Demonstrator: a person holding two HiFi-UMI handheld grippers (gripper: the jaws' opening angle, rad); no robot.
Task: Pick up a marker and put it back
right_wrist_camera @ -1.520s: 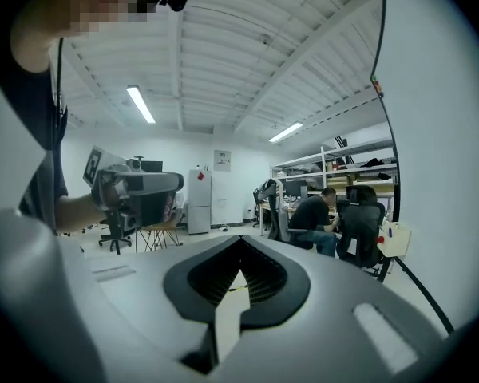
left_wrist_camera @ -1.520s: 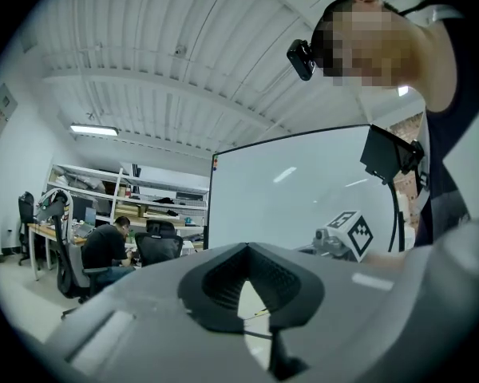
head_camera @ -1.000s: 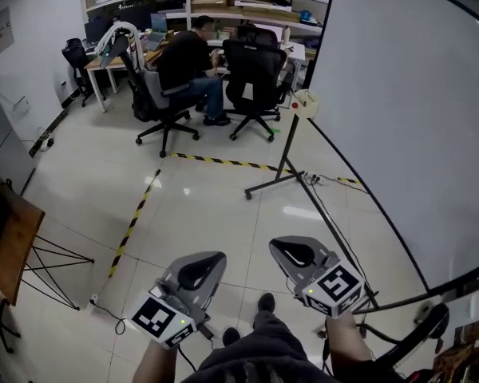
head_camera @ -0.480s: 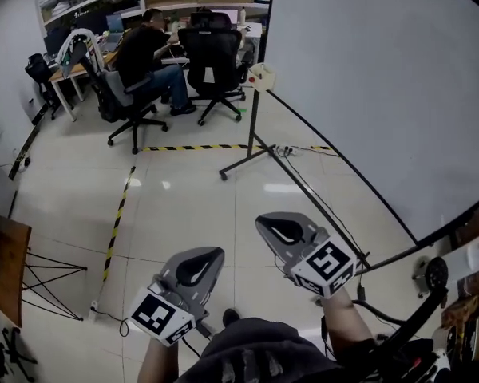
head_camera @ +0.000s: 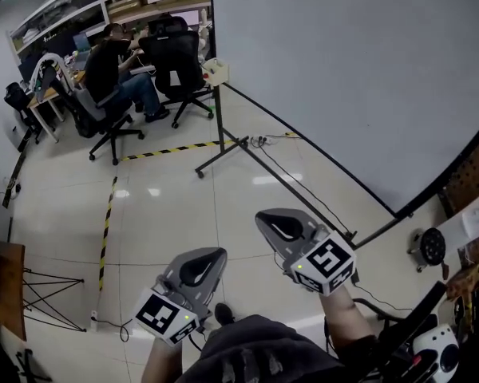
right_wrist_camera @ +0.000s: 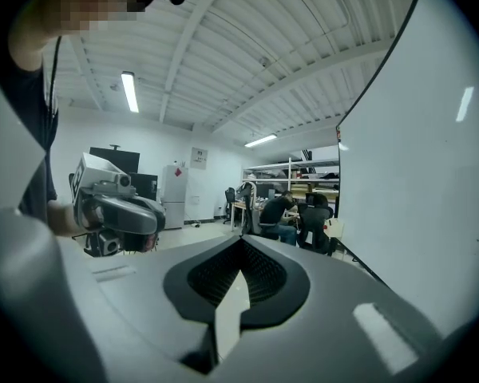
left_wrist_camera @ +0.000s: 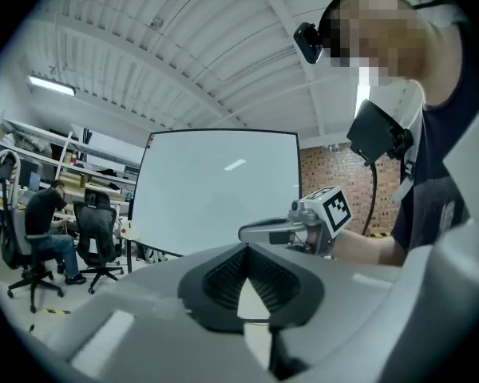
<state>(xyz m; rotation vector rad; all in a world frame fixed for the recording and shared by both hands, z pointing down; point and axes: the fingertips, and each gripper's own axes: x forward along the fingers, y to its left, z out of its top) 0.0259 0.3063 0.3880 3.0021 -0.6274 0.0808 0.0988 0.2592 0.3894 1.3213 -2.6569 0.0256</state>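
- The left gripper (head_camera: 207, 260) was closed, its jaws together with nothing between them. It was held level above the tiled floor (head_camera: 168, 206).
- The right gripper (head_camera: 270, 220) was also closed and empty. It sat just beside the left gripper, and the two did not touch.
- Each gripper carried a coded cube (head_camera: 161, 317) printed with black-and-white square patterns. The patterns held no readable letters.
- The whiteboard (head_camera: 343, 78) stood on the floor ahead and to the right on a black stand. Its face was plain.
- A small beige box (head_camera: 215, 72) was fixed at the whiteboard's left edge. Its contents could not be made out.
- The marker's place could not be told from any view.
- Yellow-and-black tape (head_camera: 106, 228) ran across the floor on the left side.
- A seated person (head_camera: 108, 58) was at a desk in the far left corner of the room, beside a black office chair (head_camera: 176, 54).
- A white sheet (head_camera: 475, 223) hung at the right edge of the head view. Its print was too small to read.
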